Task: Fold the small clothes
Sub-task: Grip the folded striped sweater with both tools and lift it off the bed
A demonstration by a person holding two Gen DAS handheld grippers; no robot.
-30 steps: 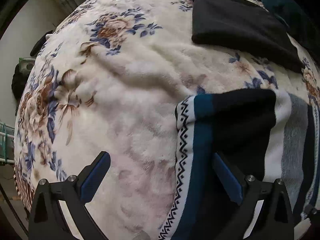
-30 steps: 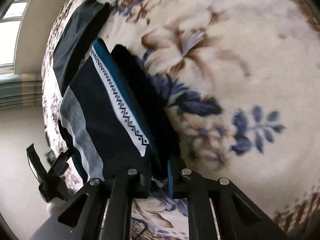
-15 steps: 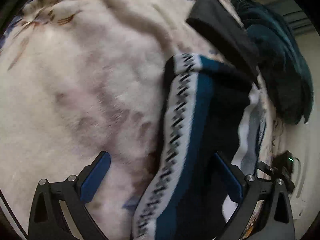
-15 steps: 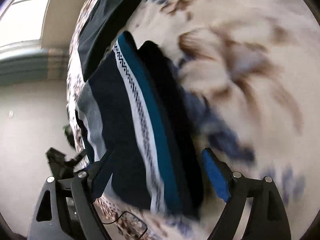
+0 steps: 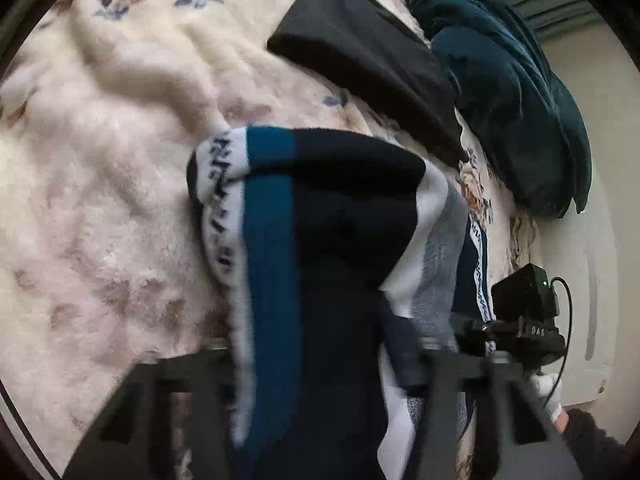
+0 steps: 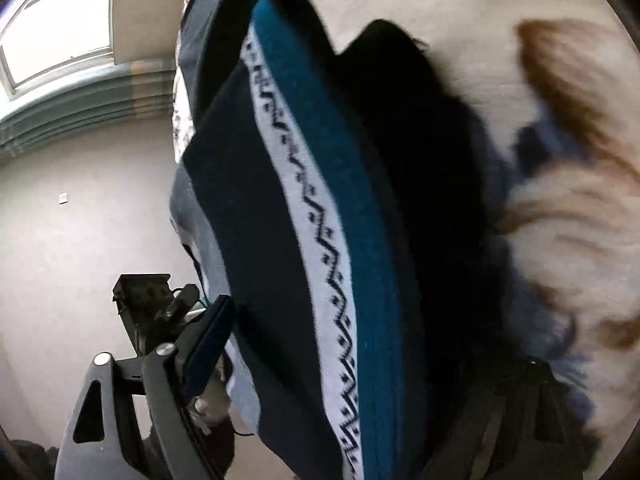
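A folded striped garment (image 5: 320,240) in navy, teal, white zigzag and grey lies on the floral blanket (image 5: 100,160). My left gripper (image 5: 320,364) has its blurred jaws closing, and the bunched end of the garment is pinched between them. In the right wrist view the same garment (image 6: 320,220) fills the gap of my right gripper (image 6: 352,360). Its jaws are closing. Its blue left pad (image 6: 208,340) stands at the grey edge, with its face still showing. The other finger is blurred under the dark cloth.
A black folded garment (image 5: 360,52) lies further up the blanket, with a dark teal velvet heap (image 5: 512,100) beside it at the bed's edge. A gloved hand (image 5: 548,392) carries the other gripper. A window (image 6: 60,32) and a pale wall lie beyond the bed.
The left gripper swung round and its wide jaws came in on the garment's end. The right gripper let go of the garment's edge, opened wide and now straddles the fold, closing.
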